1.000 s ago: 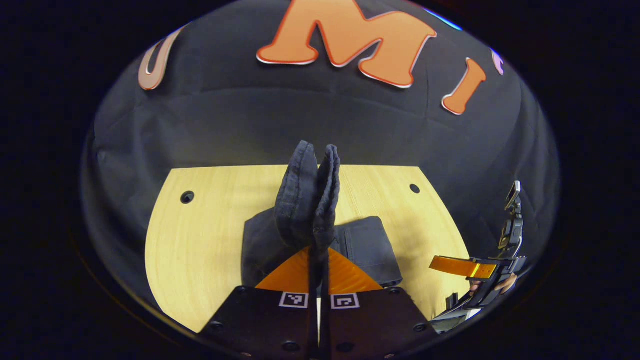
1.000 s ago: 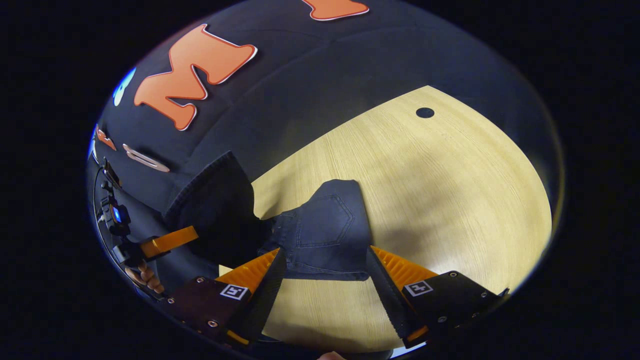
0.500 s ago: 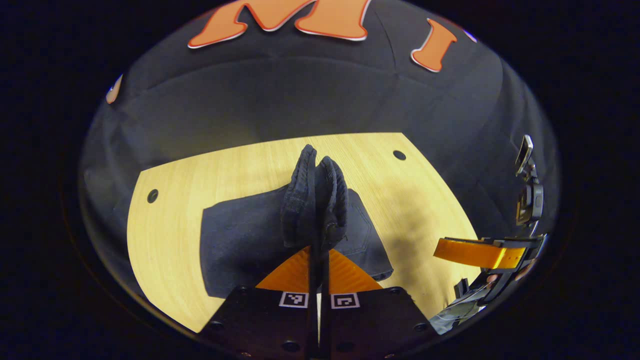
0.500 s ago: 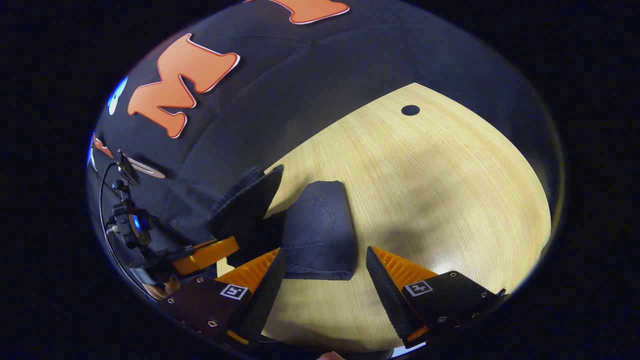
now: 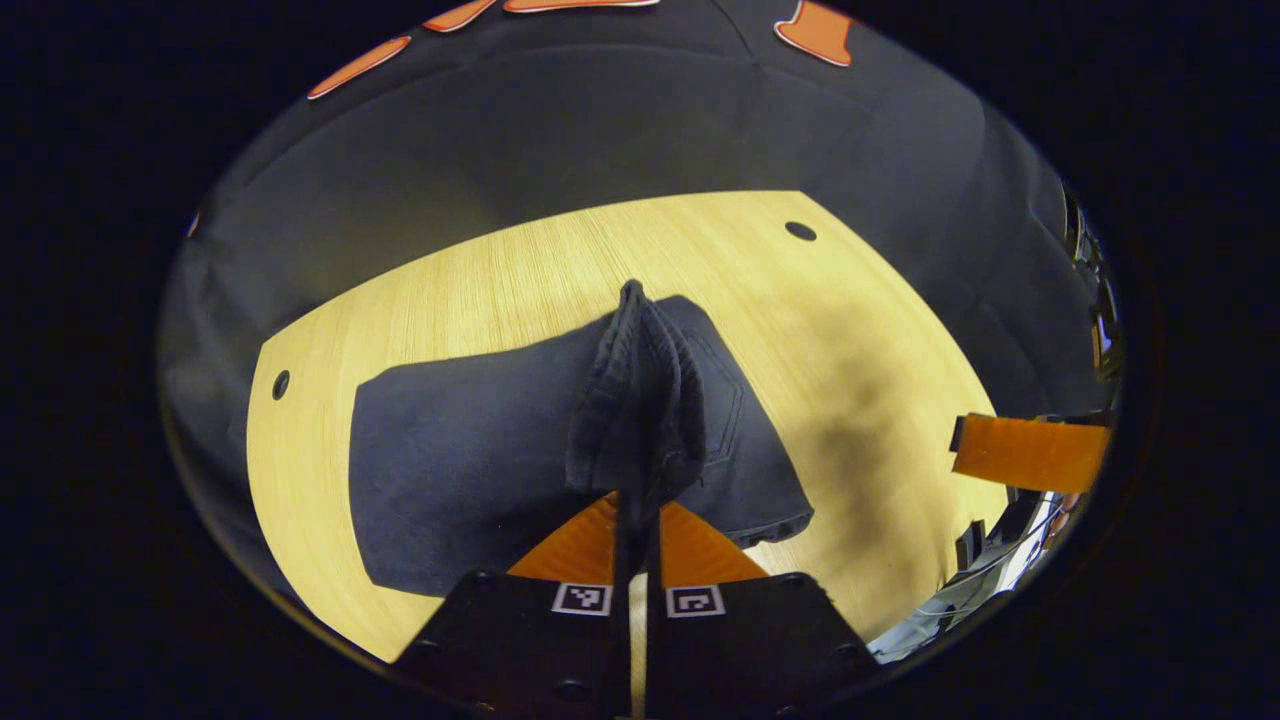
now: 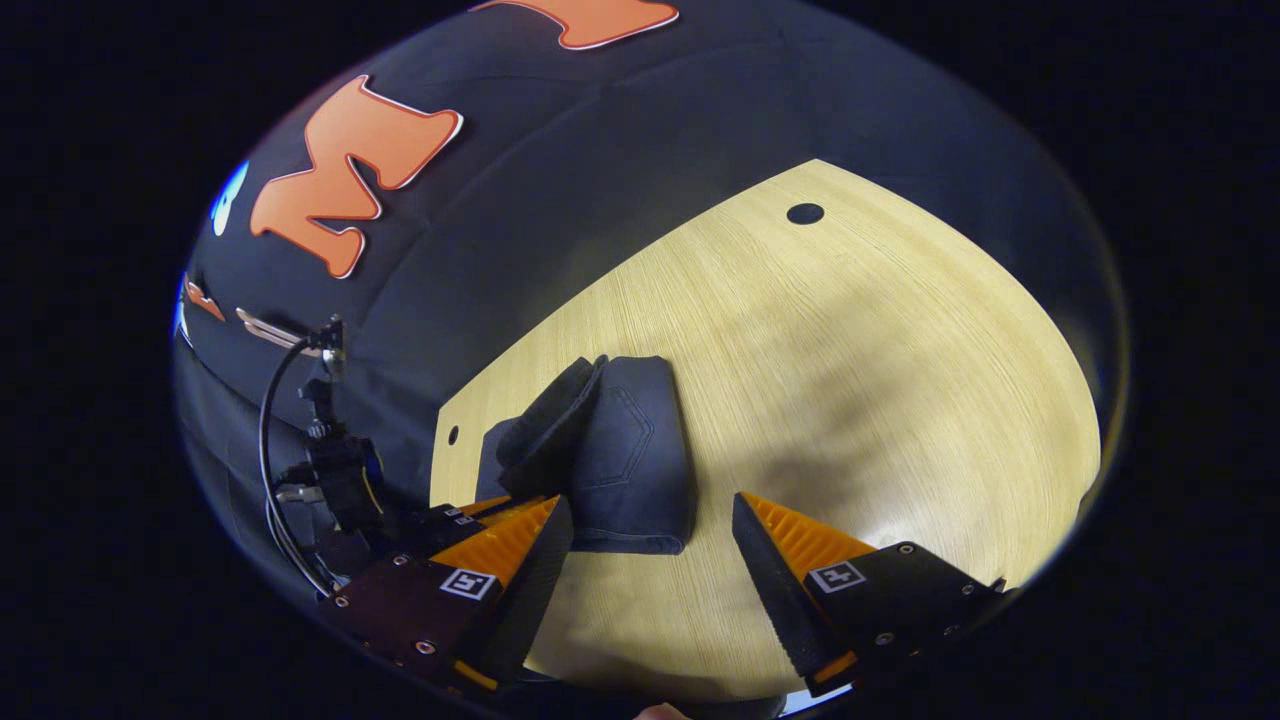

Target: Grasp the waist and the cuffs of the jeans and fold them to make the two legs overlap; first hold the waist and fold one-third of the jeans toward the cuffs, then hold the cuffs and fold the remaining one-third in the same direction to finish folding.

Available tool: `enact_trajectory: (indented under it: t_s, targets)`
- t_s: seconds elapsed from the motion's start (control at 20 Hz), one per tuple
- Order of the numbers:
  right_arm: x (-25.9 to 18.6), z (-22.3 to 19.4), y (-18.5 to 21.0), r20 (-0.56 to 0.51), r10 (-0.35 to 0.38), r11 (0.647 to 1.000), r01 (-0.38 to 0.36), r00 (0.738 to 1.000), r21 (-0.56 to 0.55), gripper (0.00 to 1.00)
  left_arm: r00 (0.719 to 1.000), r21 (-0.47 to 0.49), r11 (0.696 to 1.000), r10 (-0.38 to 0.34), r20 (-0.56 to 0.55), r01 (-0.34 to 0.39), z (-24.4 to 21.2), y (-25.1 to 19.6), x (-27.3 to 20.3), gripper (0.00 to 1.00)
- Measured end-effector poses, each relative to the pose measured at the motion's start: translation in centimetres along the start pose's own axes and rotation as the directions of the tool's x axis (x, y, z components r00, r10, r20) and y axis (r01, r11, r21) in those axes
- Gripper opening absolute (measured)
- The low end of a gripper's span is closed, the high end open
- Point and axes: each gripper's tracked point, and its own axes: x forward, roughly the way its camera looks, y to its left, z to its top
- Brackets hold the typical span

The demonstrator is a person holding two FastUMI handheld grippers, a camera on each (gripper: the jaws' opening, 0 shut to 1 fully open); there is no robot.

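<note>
On the wooden table (image 5: 420, 300) the jeans (image 5: 470, 470) lie mostly folded, a flat dark block near the middle. My left gripper (image 5: 632, 510) pinches the cuffs (image 5: 637, 400), both fingers pressed on the bunched hem, held just above the stack so the last third can drop onto it. My right gripper (image 6: 650, 560) hangs near the pocket end with jaws spread, holding nothing; I judge it's standing by to steady or smooth the fold. I read this as the final fold, nearly down.
</note>
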Motion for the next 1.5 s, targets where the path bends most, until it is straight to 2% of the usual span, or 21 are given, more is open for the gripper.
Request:
enact_trajectory:
  t_s: [0.05,0.15,0.2,0.35,0.45,0.5,0.6,0.65,0.7,0.8,1.0,1.2,1.3,1.4,1.5]
  targets:
    - [0.0,0.0,0.0,-0.001,0.001,1.0,-0.001,1.0,0.0,0.98,1.0,-0.009,1.0,-0.005,-0.001,0.005,-0.2,-0.3,0.2,0.13]
    - [0.0,0.1,0.2,0.0,0.007,1.0,-0.007,1.0,-0.002,0.98,0.999,-0.021,0.999,-0.038,0.005,0.038,-0.5,-0.8,0.0,0.14]
    - [0.0,0.0,0.5,0.0,0.013,1.0,-0.013,1.0,-0.006,0.98,0.998,-0.03,0.998,-0.061,0.015,0.062,-0.3,-1.3,-0.6,0.23]
    - [0.3,-0.3,0.9,-0.002,0.019,1.0,-0.019,1.0,-0.018,0.98,0.996,-0.041,0.996,-0.073,0.055,0.075,0.5,-1.3,-2.3,0.69]
    - [0.5,-0.2,1.5,0.015,0.031,0.999,-0.03,0.999,-0.036,0.98,0.994,-0.046,0.997,-0.056,0.098,0.061,1.1,-0.6,-3.9,0.76]
    - [0.5,0.1,2.0,0.033,0.036,0.998,-0.035,0.999,-0.052,0.98,0.991,-0.055,0.997,-0.05,0.124,0.058,1.2,-0.1,-5.0,0.85]
    - [0.5,0.8,2.7,0.085,0.037,0.995,-0.028,0.996,-0.1,0.98,0.983,-0.075,0.996,-0.027,0.182,0.041,1.5,1.1,-7.2,0.91]
    - [0.4,1.2,3.2,0.114,0.039,0.992,-0.024,0.993,-0.126,0.98,0.977,-0.083,0.996,0.0,0.214,0.019,1.9,2.0,-8.0,1.0]
    - [0.2,1.2,3.9,0.134,0.047,0.988,-0.026,0.99,-0.151,0.98,0.971,-0.088,0.996,0.02,0.238,0.001,2.1,2.7,-8.6,0.95]
    - [-0.4,0.8,5.2,0.142,0.066,0.982,-0.038,0.988,-0.187,0.98,0.961,-0.103,0.995,0.036,0.273,-0.008,2.2,3.4,-10.2,1.0]
    - [-2.0,0.4,7.7,0.206,0.077,0.965,-0.021,0.976,-0.262,0.98,0.935,-0.122,0.992,0.066,0.348,-0.025,1.9,5.1,-13.9,1.0]
    - [-4.5,-0.4,10.2,0.287,0.077,0.954,0.013,0.955,-0.299,0.98,0.897,-0.135,0.99,0.094,0.431,-0.039,0.2,7.7,-18.4,1.0]
    - [-5.7,-0.8,11.8,0.332,0.09,0.945,0.025,0.939,-0.326,0.98,0.867,-0.14,0.988,0.123,0.482,-0.063,-0.7,9.2,-20.8,1.0]
    - [-6.9,-1.5,13.3,0.372,0.101,0.935,0.04,0.923,-0.352,0.98,0.823,-0.157,0.984,0.155,0.547,-0.081,-1.4,10.6,-23.7,1.0]
    - [-8.8,-2.2,15.3,0.424,0.133,0.923,0.044,0.896,-0.382,0.98,0.769,-0.182,0.978,0.19,0.611,-0.097,-2.2,11.7,-26.7,1.0]
